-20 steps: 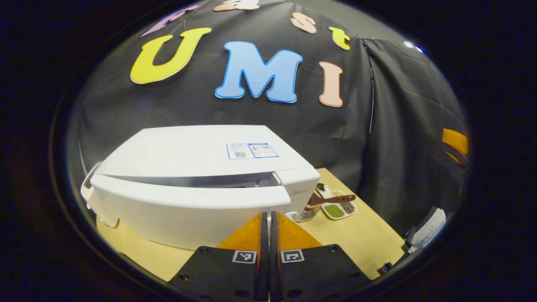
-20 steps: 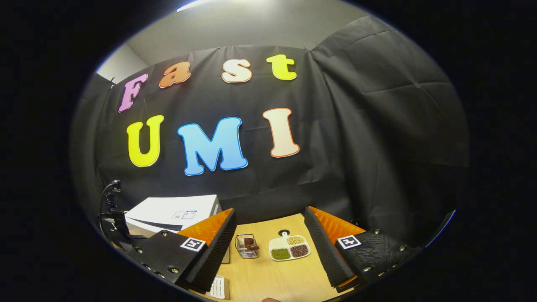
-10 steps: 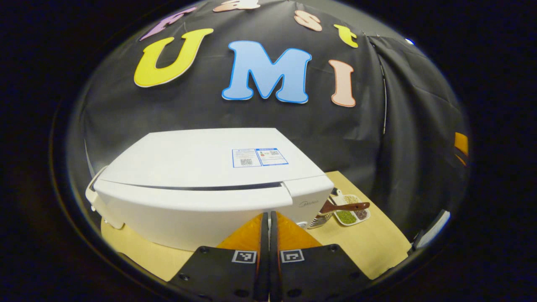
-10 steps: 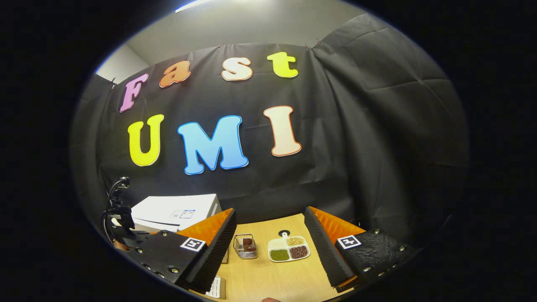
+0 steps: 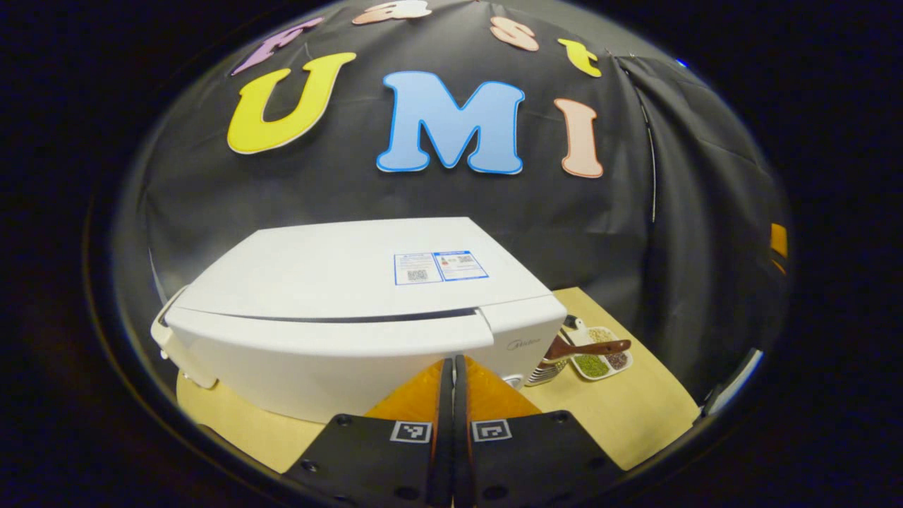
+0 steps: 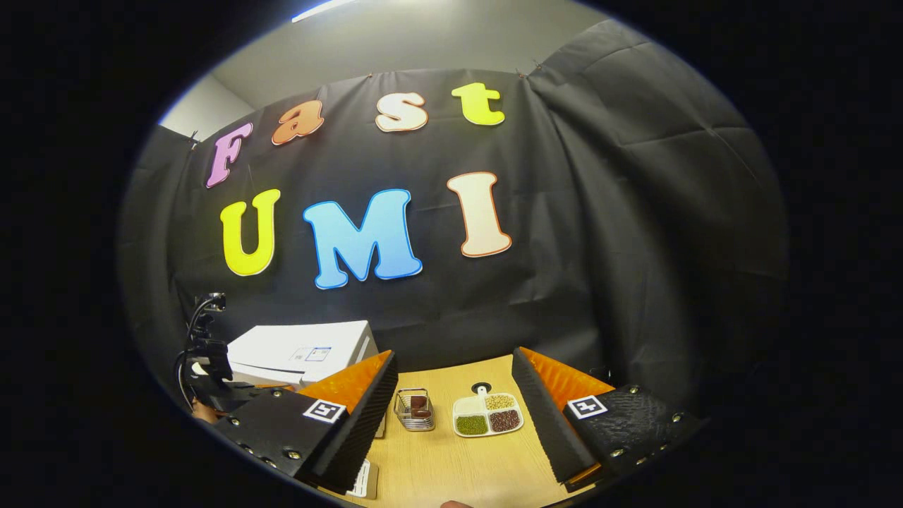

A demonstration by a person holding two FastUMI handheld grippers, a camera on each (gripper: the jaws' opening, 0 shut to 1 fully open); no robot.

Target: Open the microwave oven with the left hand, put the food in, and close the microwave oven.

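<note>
We see wooden table (image 6: pixel 451 466). White microwave (image 5: pixel 338 317) on it; right of microwave, wire basket (image 6: pixel 416 410), then divided food tray (image 6: pixel 487 415) beside basket.

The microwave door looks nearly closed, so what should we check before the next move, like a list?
1. Microwave door closed flush: not ok, a thin dark gap runs along its top edge.
2. Left claw closed and pressed against the door front: ok, its fingers meet with nothing between them.
3. Food inside the microwave: cannot tell, the inside is hidden.
4. Right claw out of the way: ok, open over the table, holding nothing.
5. Wire basket and divided dish away from the door: ok, both sit to the side.
</note>
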